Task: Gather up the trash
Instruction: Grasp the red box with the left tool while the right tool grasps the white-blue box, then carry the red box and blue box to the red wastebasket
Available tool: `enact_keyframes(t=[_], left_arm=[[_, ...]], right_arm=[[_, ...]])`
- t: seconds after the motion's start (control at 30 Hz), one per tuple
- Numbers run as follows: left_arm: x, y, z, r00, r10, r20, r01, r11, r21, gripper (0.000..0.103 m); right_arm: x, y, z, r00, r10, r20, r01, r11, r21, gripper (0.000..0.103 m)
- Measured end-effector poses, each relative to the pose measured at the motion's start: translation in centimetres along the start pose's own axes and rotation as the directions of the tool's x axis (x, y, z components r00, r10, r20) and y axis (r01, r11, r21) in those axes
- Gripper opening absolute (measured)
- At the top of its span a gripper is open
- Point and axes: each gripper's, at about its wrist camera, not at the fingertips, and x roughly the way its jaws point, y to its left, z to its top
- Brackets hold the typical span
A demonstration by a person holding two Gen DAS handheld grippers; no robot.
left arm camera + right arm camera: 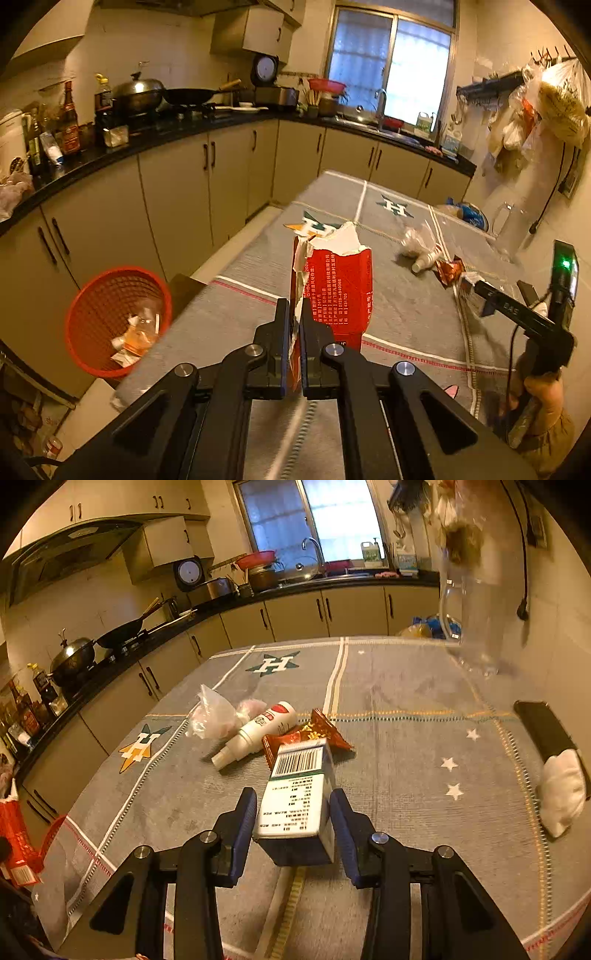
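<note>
My left gripper (294, 306) is shut on the torn edge of a red carton (343, 288), which it holds upright above the grey tablecloth (406, 314). That carton also shows at the left edge of the right wrist view (14, 830). A red mesh basket (118, 321) with some scraps in it stands on the floor, lower left of the table. My right gripper (293, 801) is shut on a white and blue box (295, 801) with a barcode. Beyond the box lie a white bottle (258, 733), a red-brown snack wrapper (325, 731) and a crumpled plastic bag (214, 716).
A clear glass jug (469, 627) stands at the table's far right. A black flat object (546, 731) and a white wad (563, 794) lie at the right edge. Cabinets and a cluttered black counter (184, 129) run along the left and the back.
</note>
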Motion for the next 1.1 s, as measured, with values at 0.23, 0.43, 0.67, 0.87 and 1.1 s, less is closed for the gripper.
enact_keyframes(t=[0.23,0.43,0.67,0.87,1.1], left_arm=[[-1.2,2.8,-0.3,1.000,-0.010,0.012,0.011,0.998,-0.058,0.004],[-1.8,3.6,-0.9,1.000,-0.007,0.016,0.008,0.997,-0.072,0.004],[-2.1,4.9,-1.3,1.000,-0.001,0.017,0.002,0.995,-0.096,0.004],[-2.7,6.1,-1.3,0.999,0.014,0.030,-0.010,0.992,-0.123,0.004],[-3.6,9.0,-1.3,0.997,0.058,0.053,-0.048,0.985,-0.165,0.004]], right_arm=[[-3.9,3.3,-1.4,0.995,0.101,-0.011,-0.101,0.994,-0.045,0.040],[-5.4,7.0,-3.5,0.992,0.126,-0.016,-0.127,0.981,-0.149,0.040],[-5.8,7.9,-4.8,0.985,0.165,-0.053,-0.170,0.976,-0.138,0.040],[-6.7,8.5,-5.2,0.983,0.175,-0.050,-0.180,0.972,-0.148,0.040],[-7.6,10.5,-4.5,0.979,0.200,-0.043,-0.204,0.963,-0.175,0.040]])
